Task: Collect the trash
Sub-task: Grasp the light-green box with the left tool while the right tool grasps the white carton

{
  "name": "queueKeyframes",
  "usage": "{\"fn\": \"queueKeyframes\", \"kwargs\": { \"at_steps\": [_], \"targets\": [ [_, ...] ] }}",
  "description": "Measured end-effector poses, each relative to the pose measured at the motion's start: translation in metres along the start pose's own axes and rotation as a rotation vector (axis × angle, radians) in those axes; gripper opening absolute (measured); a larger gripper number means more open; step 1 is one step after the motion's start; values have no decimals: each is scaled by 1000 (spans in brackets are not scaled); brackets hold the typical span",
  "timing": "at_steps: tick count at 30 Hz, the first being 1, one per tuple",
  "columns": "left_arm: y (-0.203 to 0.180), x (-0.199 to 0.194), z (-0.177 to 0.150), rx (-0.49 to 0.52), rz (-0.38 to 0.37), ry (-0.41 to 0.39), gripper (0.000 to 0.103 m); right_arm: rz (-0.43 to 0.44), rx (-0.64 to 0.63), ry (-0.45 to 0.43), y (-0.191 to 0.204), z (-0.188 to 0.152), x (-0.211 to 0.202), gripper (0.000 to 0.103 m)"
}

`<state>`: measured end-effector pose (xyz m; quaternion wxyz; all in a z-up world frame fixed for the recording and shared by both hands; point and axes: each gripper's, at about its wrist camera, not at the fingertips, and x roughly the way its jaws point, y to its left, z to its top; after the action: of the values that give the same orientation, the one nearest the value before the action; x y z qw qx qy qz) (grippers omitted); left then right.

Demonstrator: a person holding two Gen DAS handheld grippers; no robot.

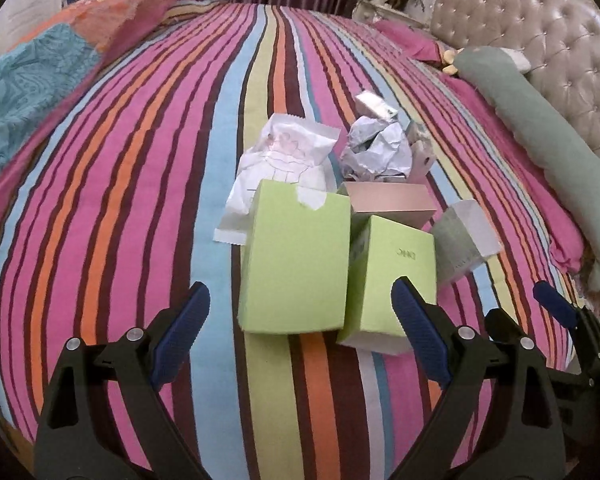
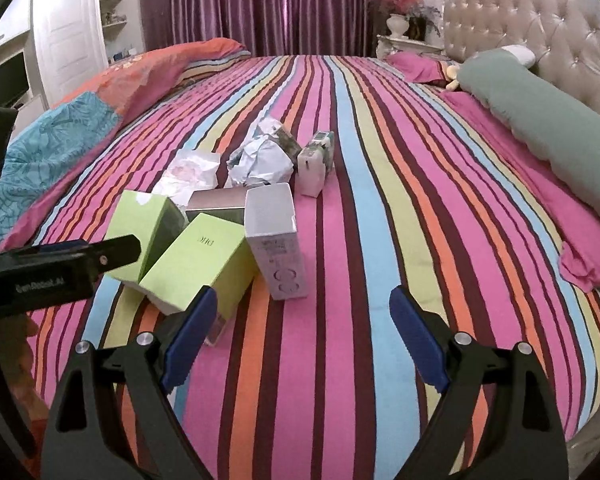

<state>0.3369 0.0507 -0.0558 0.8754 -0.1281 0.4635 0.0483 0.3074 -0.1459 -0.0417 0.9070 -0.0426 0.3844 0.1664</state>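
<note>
A heap of trash lies on the striped bed. Two lime-green boxes [image 1: 294, 264] [image 1: 388, 276] lie nearest, with a pink box [image 1: 392, 200], a pale grey-white box [image 1: 464, 236], a white wrapper [image 1: 284, 160] and crumpled silver paper [image 1: 376, 152] behind. My left gripper [image 1: 300, 308] is open, its fingers either side of the green boxes, just short of them. My right gripper [image 2: 302, 312] is open and empty, right of the green boxes [image 2: 198, 260] [image 2: 148, 224] and in front of the grey-white box [image 2: 276, 236]. A small white carton [image 2: 314, 164] stands further back.
The bed is covered by a striped sheet [image 2: 380, 200]. A folded quilt [image 2: 80, 128] lies at the left, a green bolster pillow [image 2: 540, 120] and tufted headboard [image 2: 540, 12] at the right. Purple curtains [image 2: 260, 4] hang behind. The left gripper's body [image 2: 60, 268] shows at the right wrist view's left edge.
</note>
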Motion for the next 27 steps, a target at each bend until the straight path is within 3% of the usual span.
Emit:
{"fn": "queueKeyframes", "kwargs": {
  "at_steps": [12,18,19,21,22,26,27],
  "targets": [
    [18,38,16,-69,23,89,90,-25,-35,60,6,17,38,84],
    [21,47,16,-75,16,107,90,-23,23,79,-3,24,50,83],
    [21,48,15,-75,17,109,89,-22,31,82,-4,26,52,83],
    [22,51,12,-77,-1,117,74,-22,46,95,-7,25,55,82],
    [24,54,9,-90,-28,130,61,-17,56,108,-9,24,58,78],
    [28,53,7,-104,-37,124,59,48,72,177,-9,20,70,37],
    [29,52,7,-108,-40,124,59,61,72,186,-7,19,70,36]
  ]
}}
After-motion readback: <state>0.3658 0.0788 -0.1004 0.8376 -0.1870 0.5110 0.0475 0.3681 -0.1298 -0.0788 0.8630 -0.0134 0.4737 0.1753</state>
